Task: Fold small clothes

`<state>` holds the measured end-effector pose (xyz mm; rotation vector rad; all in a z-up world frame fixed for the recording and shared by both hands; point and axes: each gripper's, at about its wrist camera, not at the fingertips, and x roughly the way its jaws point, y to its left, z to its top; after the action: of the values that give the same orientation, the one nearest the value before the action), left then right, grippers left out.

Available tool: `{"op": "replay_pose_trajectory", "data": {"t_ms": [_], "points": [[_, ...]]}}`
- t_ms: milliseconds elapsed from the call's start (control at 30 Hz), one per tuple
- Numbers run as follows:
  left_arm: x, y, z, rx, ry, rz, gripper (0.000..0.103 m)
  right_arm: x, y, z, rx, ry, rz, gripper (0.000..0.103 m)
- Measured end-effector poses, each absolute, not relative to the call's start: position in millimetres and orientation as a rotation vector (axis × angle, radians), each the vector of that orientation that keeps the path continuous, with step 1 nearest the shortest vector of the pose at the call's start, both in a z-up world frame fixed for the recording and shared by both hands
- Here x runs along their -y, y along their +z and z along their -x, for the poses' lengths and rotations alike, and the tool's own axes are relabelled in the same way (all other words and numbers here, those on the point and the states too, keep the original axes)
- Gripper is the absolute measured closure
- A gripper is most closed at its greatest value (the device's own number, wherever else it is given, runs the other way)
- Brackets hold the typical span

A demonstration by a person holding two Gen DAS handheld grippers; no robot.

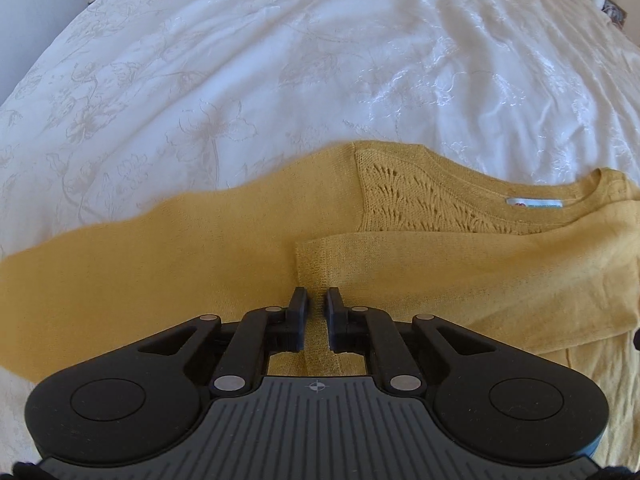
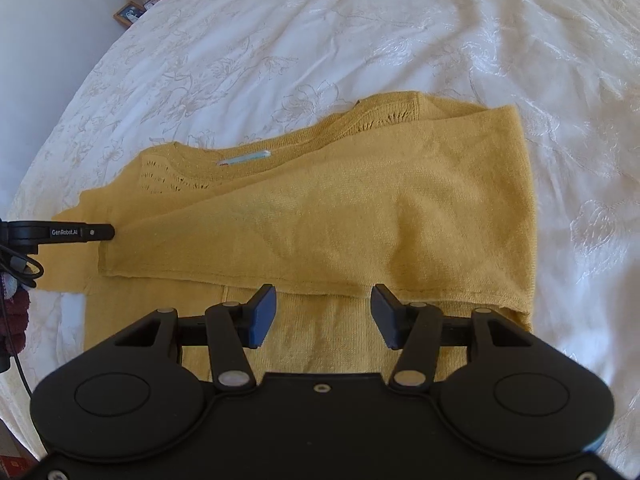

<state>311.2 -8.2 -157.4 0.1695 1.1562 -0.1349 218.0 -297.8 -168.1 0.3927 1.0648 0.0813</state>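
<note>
A mustard-yellow knit sweater (image 1: pixel 200 256) lies flat on the white bedspread (image 1: pixel 240 60), neck label up (image 1: pixel 534 203). Its right sleeve (image 1: pixel 460 264) is folded across the chest, with the cuff near the middle. My left gripper (image 1: pixel 317 298) hovers at that cuff, jaws nearly closed with a narrow gap over the fabric; whether it pinches the cuff is unclear. In the right wrist view the sweater (image 2: pixel 320 208) fills the centre, and my right gripper (image 2: pixel 323 300) is open and empty just in front of the folded sleeve's lower edge. The left gripper's finger (image 2: pixel 80 233) shows at the left.
The white embroidered bedspread (image 2: pixel 360 40) extends beyond the sweater. Framed pictures (image 2: pixel 129 13) stand on a bedside surface at the far left, and more (image 1: pixel 612 8) at the far right. A dark red cloth (image 2: pixel 14 316) and cables lie at the left edge.
</note>
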Motion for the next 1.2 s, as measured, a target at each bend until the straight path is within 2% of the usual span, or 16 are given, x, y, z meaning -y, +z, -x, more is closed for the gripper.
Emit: {"op": "replay_pose_trajectory", "data": {"t_ms": [67,133,267,500,600,633,800,833,900,933,967,1133,1200], "points": [[3.6,-160.7,-307.9,-1.171,-0.110,-0.169,0.079,302.3,-173.4,-223.8,-1.063,0.050,-0.402,0.043],[-3.5,-162.0,-303.2,-1.172,-0.084,-0.171,0.077,308.4,-181.7,-228.9,-1.082,0.010,-0.423,0.043],[-28.2,-158.5,-295.1,-1.167,0.027,-0.151,0.077,310.9,-185.1,-239.5,-1.159,-0.062,-0.381,0.043],[-74.1,-137.8,-272.9,-1.151,0.094,-0.072,0.077,248.6,-155.1,-253.2,-1.058,0.196,-0.062,0.040],[-90.9,-132.0,-259.8,-1.153,0.127,-0.033,0.076,213.7,-162.4,-252.5,-1.043,0.313,0.106,0.044],[-97.0,-130.3,-254.8,-1.153,0.141,-0.021,0.076,202.3,-165.7,-251.0,-1.036,0.347,0.169,0.048],[-131.7,-128.3,-235.5,-1.165,0.211,0.051,0.076,160.8,-182.1,-244.0,-0.975,0.456,0.471,0.050],[-138.8,-129.0,-233.7,-1.169,0.224,0.068,0.076,158.4,-184.0,-245.3,-0.969,0.460,0.493,0.052],[-152.1,-128.7,-228.8,-1.168,0.251,0.095,0.076,155.5,-186.8,-248.3,-0.957,0.460,0.530,0.066],[-158.3,-128.3,-226.4,-1.164,0.263,0.106,0.076,154.4,-186.9,-250.0,-0.954,0.465,0.543,0.089],[-164.1,-127.9,-224.5,-1.161,0.274,0.116,0.076,153.8,-185.9,-250.7,-0.955,0.474,0.551,0.096],[-197.9,-127.2,-222.2,-1.137,0.323,0.169,0.076,153.2,-175.7,-240.4,-0.986,0.573,0.562,0.096],[-213.0,-128.9,-223.8,-1.129,0.338,0.196,0.076,149.7,-179.0,-234.6,-0.997,0.575,0.601,0.092]]}}
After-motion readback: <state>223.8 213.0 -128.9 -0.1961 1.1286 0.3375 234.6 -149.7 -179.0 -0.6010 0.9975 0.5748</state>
